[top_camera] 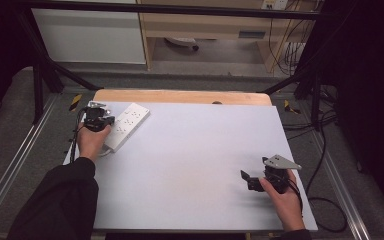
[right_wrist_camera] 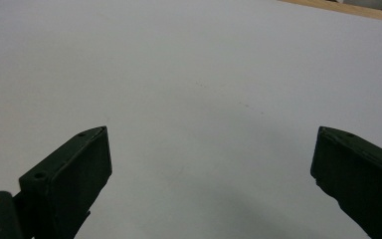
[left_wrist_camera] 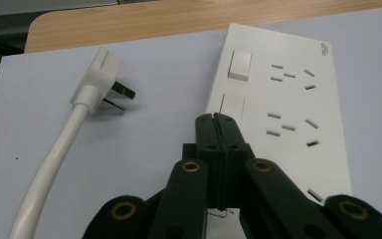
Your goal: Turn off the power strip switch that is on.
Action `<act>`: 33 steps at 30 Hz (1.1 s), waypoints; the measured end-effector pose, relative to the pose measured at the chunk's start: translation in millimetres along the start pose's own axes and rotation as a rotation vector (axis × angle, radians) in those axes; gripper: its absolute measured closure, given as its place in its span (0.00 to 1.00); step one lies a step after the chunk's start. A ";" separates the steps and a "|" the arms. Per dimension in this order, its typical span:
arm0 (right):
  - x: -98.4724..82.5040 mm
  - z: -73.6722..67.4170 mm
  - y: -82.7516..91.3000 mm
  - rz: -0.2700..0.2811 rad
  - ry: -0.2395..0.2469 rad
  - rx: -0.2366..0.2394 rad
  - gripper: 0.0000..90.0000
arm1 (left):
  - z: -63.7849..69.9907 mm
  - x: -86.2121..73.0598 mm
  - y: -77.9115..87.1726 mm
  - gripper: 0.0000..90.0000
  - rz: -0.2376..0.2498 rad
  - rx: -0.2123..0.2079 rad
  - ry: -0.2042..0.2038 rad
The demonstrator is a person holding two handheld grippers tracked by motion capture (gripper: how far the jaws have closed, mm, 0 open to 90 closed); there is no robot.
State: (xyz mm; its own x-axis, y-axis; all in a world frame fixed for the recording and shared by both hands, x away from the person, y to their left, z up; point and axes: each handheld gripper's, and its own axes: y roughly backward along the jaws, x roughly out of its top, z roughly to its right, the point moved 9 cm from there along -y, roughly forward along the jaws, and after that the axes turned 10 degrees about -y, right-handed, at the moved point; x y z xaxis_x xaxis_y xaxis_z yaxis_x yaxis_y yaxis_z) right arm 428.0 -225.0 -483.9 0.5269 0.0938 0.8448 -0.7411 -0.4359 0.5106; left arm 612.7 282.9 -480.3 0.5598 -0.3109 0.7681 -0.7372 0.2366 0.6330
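A white power strip (top_camera: 126,125) lies at the table's far left; in the left gripper view the power strip (left_wrist_camera: 283,104) shows two switches and several sockets. Its white plug (left_wrist_camera: 99,79) lies unplugged on the sheet, prongs pointing right, with its thick white cord (left_wrist_camera: 45,174) running down to the left. My left gripper (left_wrist_camera: 215,119) is shut with nothing between its jaws, its tip over the strip's near-left edge by the lower switch. My right gripper (top_camera: 247,180) rests at the near right; its jaws (right_wrist_camera: 206,169) stand wide open over bare sheet.
A pale sheet (top_camera: 195,160) covers the table, with a wooden edge (top_camera: 180,96) showing at the back. Black frame bars (top_camera: 45,65) and cables (top_camera: 325,130) flank the table. Shelving stands behind.
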 end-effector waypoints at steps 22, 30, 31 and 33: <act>0.1 -0.8 -0.6 -0.003 0.012 0.008 0.03 | 4.8 -2.8 -1.5 1.00 -0.025 0.001 -0.028; -1.0 -1.8 -1.5 -0.011 0.017 0.009 0.03 | 3.2 -3.3 -1.4 1.00 -0.029 0.004 -0.026; -1.1 -2.0 -1.4 -0.012 0.017 0.010 0.03 | 3.2 -3.3 -1.4 1.00 -0.029 0.004 -0.027; -1.2 -1.9 -1.6 -0.012 0.019 0.010 0.03 | 2.9 -3.4 -1.3 1.00 -0.031 0.004 -0.027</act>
State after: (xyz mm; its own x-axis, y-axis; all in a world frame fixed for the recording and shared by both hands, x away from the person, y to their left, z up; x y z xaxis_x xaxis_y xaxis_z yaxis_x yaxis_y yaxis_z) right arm 427.7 -222.7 -485.4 0.5281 0.1160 0.8412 -0.7304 -0.4432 0.5196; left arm 610.6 280.9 -484.0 0.5723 -0.3428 0.7450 -0.7210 0.2225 0.6562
